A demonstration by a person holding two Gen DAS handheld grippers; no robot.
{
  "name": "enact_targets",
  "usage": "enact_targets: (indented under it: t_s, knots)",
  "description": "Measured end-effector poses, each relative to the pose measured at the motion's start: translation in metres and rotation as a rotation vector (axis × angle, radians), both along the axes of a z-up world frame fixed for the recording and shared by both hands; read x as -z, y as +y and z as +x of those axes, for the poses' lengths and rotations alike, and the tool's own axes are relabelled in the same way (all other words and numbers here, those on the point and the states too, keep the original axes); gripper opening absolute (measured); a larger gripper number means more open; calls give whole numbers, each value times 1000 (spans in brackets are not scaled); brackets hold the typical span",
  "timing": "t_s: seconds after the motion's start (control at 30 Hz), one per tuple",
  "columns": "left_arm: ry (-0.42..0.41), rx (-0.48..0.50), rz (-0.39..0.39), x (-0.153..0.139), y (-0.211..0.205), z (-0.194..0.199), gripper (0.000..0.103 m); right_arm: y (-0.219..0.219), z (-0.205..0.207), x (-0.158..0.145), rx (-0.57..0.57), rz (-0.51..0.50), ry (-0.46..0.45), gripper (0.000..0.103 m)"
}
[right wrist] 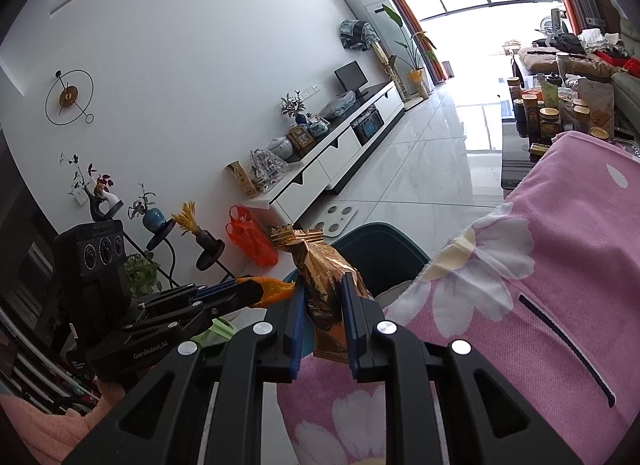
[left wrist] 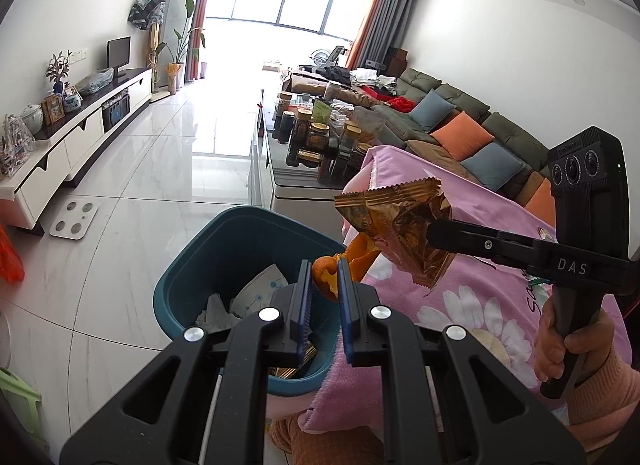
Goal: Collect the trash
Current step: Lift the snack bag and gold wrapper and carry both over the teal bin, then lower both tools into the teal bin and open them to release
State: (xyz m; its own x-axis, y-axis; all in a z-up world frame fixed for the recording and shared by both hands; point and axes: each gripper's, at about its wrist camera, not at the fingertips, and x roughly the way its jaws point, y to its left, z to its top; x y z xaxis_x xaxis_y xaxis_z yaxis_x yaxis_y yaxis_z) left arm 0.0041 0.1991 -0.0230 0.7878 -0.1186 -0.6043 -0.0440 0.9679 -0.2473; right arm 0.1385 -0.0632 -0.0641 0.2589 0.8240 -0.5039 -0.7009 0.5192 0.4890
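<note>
Bright living room with glossy white floor tiles (left wrist: 132,169), and we're standing at the pink flowered cloth (left wrist: 472,289) with the teal trash bin (left wrist: 192,269) tucked right against its edge. Our left gripper (left wrist: 325,281) has its jaws pinched on a chunk of orange peel (left wrist: 326,271), hanging over the bin's open mouth. Our right gripper (right wrist: 323,305) is clamped on a crinkly gold foil wrapper (right wrist: 320,269), held in the air just beside the peel, over the cloth's edge. Bin's already got white paper (left wrist: 218,307) and other scraps in it.
</note>
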Motion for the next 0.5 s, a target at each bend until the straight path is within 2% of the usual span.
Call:
enact_targets:
  t_s: [0.5]
  knots:
    - [24,-45,-7,11,11,6,13,18,10,8,-11,-10,26,16]
